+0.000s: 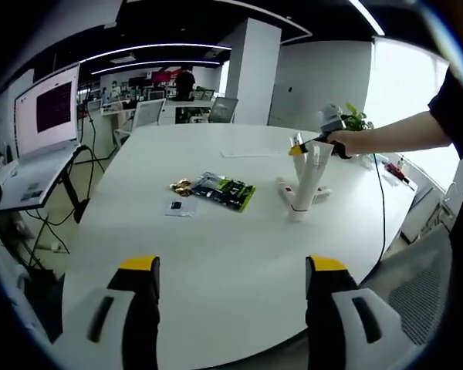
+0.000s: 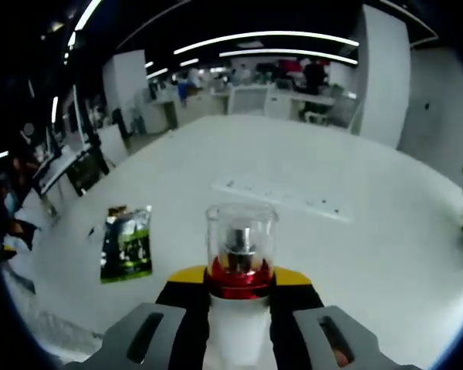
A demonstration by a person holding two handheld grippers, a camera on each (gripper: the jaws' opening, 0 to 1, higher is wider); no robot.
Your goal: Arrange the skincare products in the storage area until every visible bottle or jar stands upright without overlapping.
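Observation:
In the right gripper view my right gripper (image 2: 239,287) is shut on a white bottle (image 2: 238,324) with a red collar and a clear cap. In the left gripper view that same right gripper (image 1: 302,144), held by a hand, grips the tall white bottle (image 1: 307,181) near its top. The bottle leans, with its base on or just above the table. Two more white bottles lie flat beside it, one to the left (image 1: 284,190) and one to the right (image 1: 322,194). My left gripper (image 1: 231,270) hovers open over the near table edge, with nothing between its jaws.
A dark green packet (image 1: 227,192) (image 2: 127,243), a gold item (image 1: 181,186) and a small black sachet (image 1: 177,206) lie mid-table on the white round table (image 1: 216,308). A white power strip (image 2: 285,199) lies farther back. A plant (image 1: 355,119) stands behind the hand.

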